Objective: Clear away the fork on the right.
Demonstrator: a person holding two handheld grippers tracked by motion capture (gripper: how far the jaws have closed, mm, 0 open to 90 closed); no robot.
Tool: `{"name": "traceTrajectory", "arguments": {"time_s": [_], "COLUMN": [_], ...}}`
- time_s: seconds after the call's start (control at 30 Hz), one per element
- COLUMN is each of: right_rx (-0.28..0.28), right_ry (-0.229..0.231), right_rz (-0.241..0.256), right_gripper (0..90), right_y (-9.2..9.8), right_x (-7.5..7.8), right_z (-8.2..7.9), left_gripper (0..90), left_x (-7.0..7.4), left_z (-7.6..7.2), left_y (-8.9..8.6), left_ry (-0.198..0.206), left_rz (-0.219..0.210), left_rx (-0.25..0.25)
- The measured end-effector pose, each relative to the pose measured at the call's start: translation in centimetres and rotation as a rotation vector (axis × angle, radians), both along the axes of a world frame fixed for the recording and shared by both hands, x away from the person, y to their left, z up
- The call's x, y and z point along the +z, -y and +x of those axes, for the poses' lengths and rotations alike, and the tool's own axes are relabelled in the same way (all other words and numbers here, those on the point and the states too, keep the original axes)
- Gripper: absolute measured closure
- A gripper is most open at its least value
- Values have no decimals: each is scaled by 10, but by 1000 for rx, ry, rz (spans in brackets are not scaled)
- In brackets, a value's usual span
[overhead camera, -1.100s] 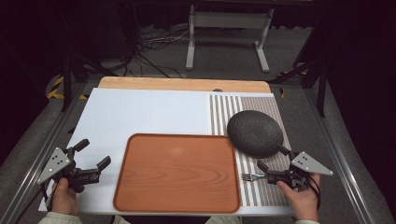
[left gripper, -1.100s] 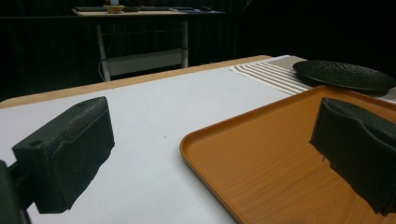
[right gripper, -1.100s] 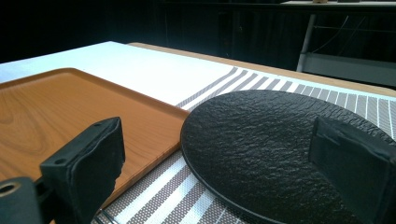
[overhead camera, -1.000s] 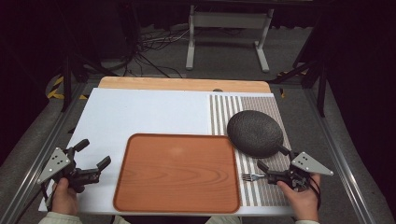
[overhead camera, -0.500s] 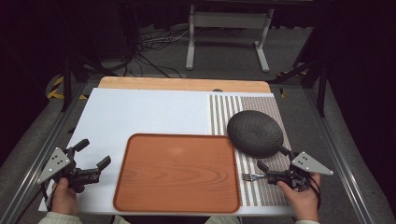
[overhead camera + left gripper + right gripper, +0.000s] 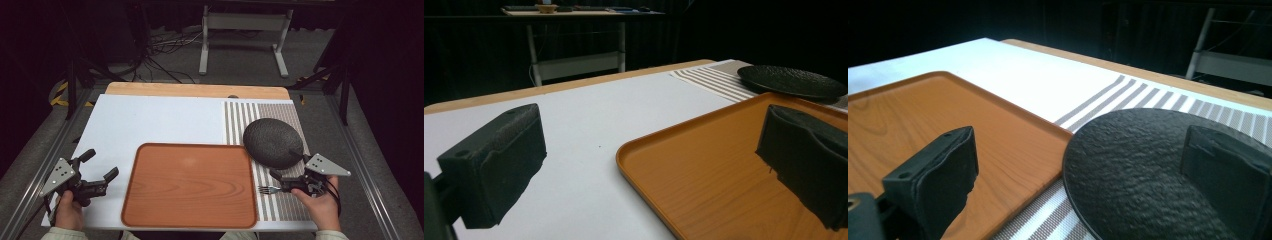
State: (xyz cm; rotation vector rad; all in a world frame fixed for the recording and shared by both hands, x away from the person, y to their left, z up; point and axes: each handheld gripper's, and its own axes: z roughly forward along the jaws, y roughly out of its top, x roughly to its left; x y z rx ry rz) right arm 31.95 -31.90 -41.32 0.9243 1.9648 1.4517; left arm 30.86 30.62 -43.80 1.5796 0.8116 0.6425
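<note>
I held my left claw (image 6: 100, 165) low at the near left corner of the worktop (image 6: 150, 120), its two black, blocky jaws spread wide with nothing between them. Through the left gripper view those jaws framed the rounded near-left corner of the tray (image 6: 724, 170). My right claw (image 6: 289, 171) sat at the near right, jaws likewise wide apart and empty, just over the near edge of the plate (image 6: 272, 142). A small metal fork (image 6: 267, 189) lay on the striped mat (image 6: 280, 200) right beside that claw, tines pointing toward the tray; I could not tell whether the claw touched it.

Between my hands lay the tray (image 6: 190, 185), a rounded rectangle of orange-brown wood grain with a shallow raised lip, smooth and bare. Just beyond it to the right rested the plate (image 6: 1148, 170), round, matt black, with a rough pebbled surface; its rim overlapped the tray's far right corner. It stood on the mat of brown and white stripes (image 6: 1138, 100). Past these ran the smooth white worktop sheet, and at the far edge a strip of pale bare wood (image 6: 195, 90).
</note>
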Motion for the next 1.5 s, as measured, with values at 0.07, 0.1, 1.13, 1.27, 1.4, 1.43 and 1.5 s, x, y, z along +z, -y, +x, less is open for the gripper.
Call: {"name": "traceTrajectory", "arguments": {"time_s": [0.07,0.1,1.13,1.27,1.4,1.43,1.5], "right_rx": [10,13,234,250,272,277,291], "right_ry": [-8,-17,-297,-319,-350,-358,-378], "right_rz": [-17,-21,-580,-635,-677,-685,-704], "right_gripper": [28,28,63,65,72,72,73], "right_y": [-3,-4,-25,-27,-28,-29,-29], "right_x": [3,5,36,38,39,39,39], "right_z": [2,4,26,29,32,32,34], "left_gripper": [2,2,2,2,2,2,2], "left_x": [0,0,2,2,2,2,2], "left_z": [0,0,-1,-1,-1,-1,-1], "left_y": [0,-1,-2,-2,-2,-2,-2], "left_ry": [0,2,0,2,2,2,2], "left_rz": [-4,-3,1,0,0,0,0], "left_rx": [1,2,7,9,9,10,9]}}
